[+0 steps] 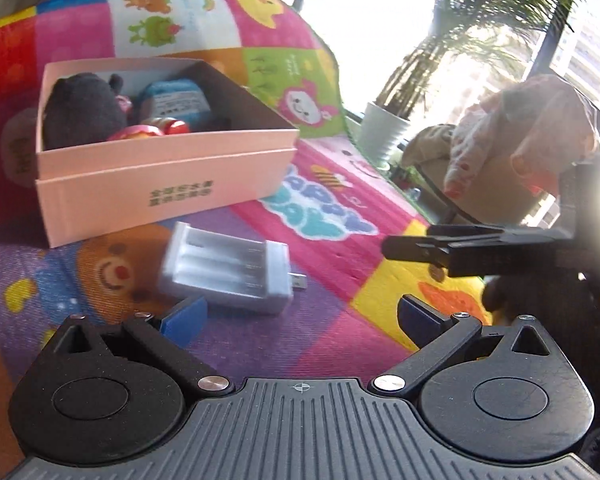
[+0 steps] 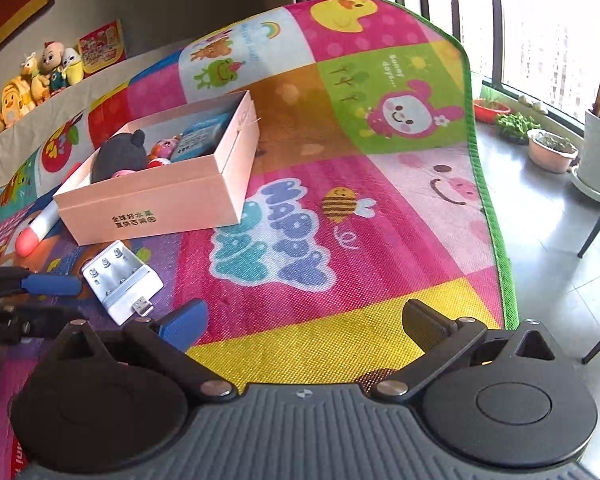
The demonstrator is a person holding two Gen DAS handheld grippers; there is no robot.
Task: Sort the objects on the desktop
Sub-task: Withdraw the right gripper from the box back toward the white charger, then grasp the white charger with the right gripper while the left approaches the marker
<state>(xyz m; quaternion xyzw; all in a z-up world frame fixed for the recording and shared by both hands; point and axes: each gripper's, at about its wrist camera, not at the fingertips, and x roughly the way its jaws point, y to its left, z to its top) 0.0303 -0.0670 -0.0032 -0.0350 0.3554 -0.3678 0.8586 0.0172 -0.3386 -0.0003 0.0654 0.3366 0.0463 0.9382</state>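
Battery charger [image 1: 230, 270], white, empty slots up, flat on play mat [image 1: 340, 240] just ahead of left gripper [image 1: 302, 316], nearer its left blue pad, in front of pink box [image 1: 160, 184] holding plush toy [image 1: 84, 110] and small items. Left gripper: spread wide, empty, low over mat. Right gripper [image 2: 306, 320]: likewise wide apart, nothing held, charger off to its left.

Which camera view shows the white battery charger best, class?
The left wrist view: the battery charger lies close ahead of the open left gripper, its slots large though slightly blurred. The right wrist view shows it smaller, at lower left, with its metal contacts and plug sharp.
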